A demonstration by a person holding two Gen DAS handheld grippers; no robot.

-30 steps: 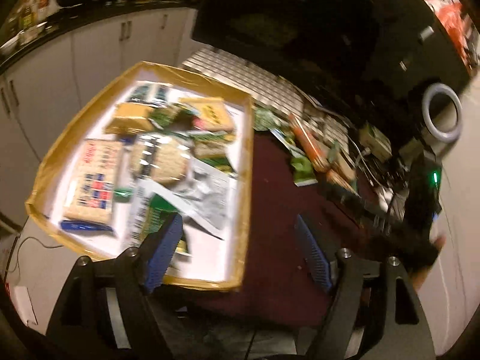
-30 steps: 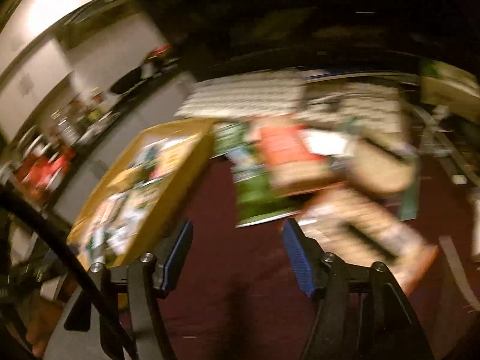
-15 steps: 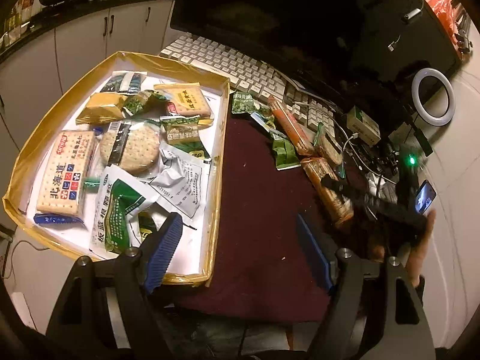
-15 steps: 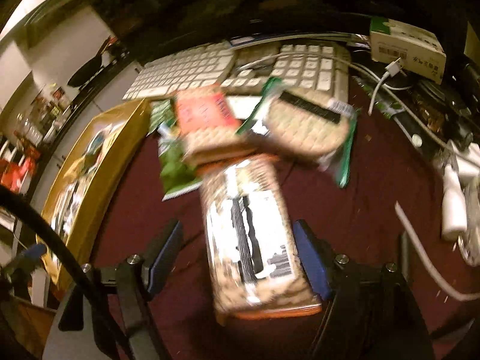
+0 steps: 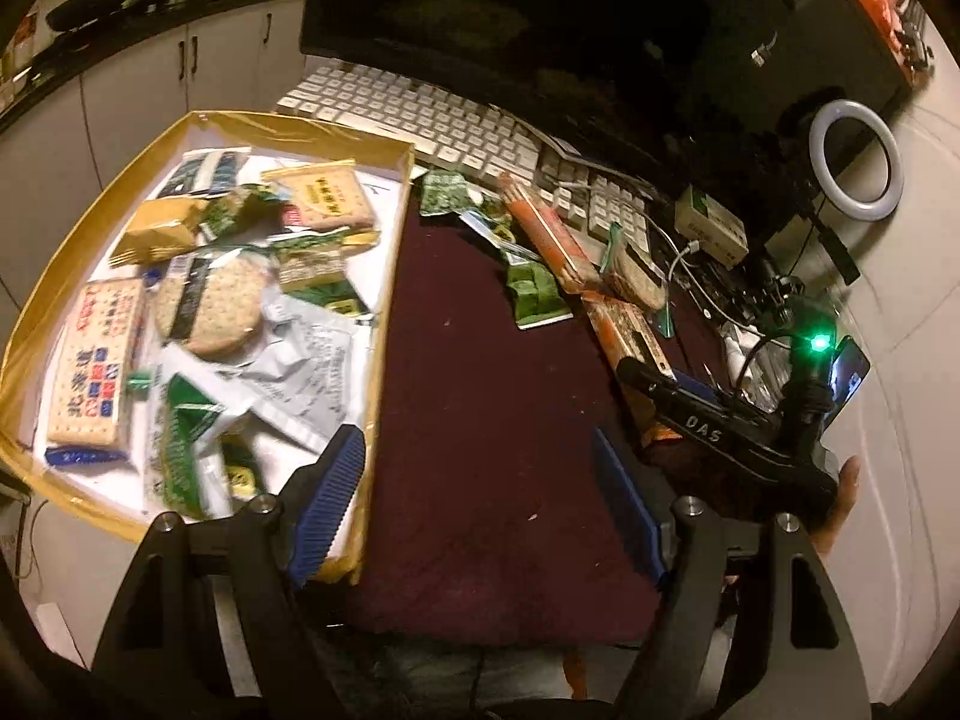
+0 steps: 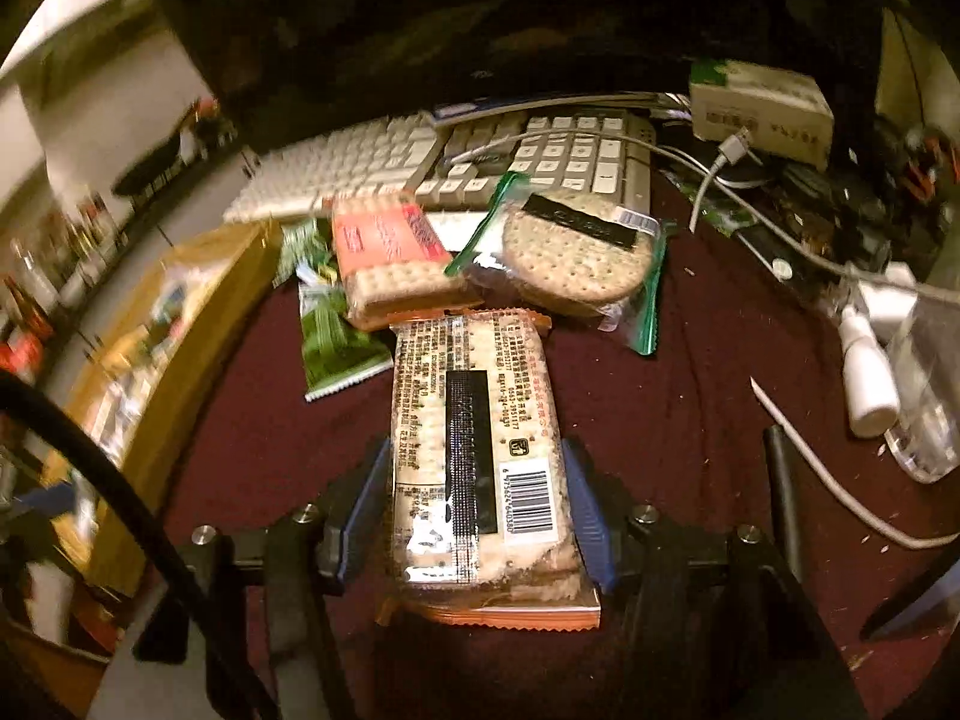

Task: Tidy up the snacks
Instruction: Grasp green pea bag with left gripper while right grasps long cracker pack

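A dark red cloth (image 5: pixel 480 396) covers the desk, with a white keyboard (image 5: pixel 432 126) along its far edge. On the left sits the gold-walled tray (image 5: pixel 390 276), already holding a jumble of cracker packs and sachets. To its right, a smaller loose heap lies on the cloth: a round cracker in a green-edged bag (image 6: pixel 576 252), a pink-labelled cracker pack (image 6: pixel 390 252) and green sachets (image 6: pixel 336 342).

Nearest of that heap is the long cracker pack (image 6: pixel 480 456), barcode side up. Its long axis runs straight away from the right gripper (image 6: pixel 474 498), near end towards the handle, far end touching the heap. The blue pads (image 6: pixel 585 510) stand along its two long sides, pressed against or just short of the wrapper; I cannot tell whether they actually pinch it yet. It looks like a grasp across the short width, which suits a pack this shape.

The tray lies to the left of this pack, so the carry would be a leftward swing over the near gold wall.

The left gripper (image 5: pixel 480 498) hangs with its fingers spread and nothing between them, over the bare cloth just beside the tray's right wall. It is nearer the tray, but the right one is on the pack.
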